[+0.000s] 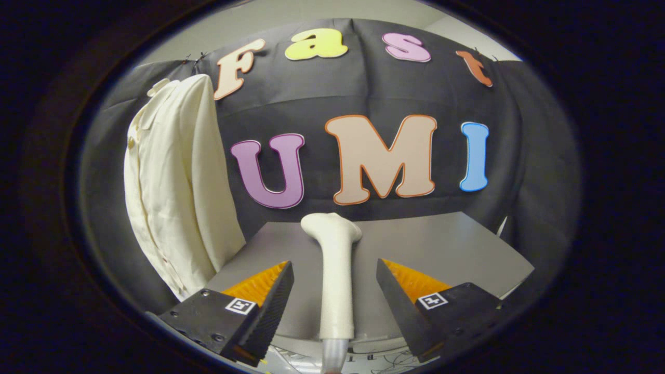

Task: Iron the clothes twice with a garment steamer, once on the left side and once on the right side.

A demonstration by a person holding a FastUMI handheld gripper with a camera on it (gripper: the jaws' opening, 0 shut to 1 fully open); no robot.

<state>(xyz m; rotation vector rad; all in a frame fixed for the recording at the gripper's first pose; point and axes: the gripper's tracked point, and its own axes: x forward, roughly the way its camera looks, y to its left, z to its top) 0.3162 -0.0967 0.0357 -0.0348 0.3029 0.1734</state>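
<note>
A cream garment steamer (335, 270) lies on the grey table (447, 249), its handle running toward me and its head pointing at the back wall. My gripper (335, 291) is open, one finger on each side of the steamer's handle, with a gap between each finger and the handle. A cream shirt (174, 182) hangs against the black cloth wall to the left of the table, its hem reaching down beside the left finger.
The grey table stretches ahead and to the right of the fingers, ending at the black cloth wall. Its near edge lies just under the fingers, with a pale patterned floor showing below.
</note>
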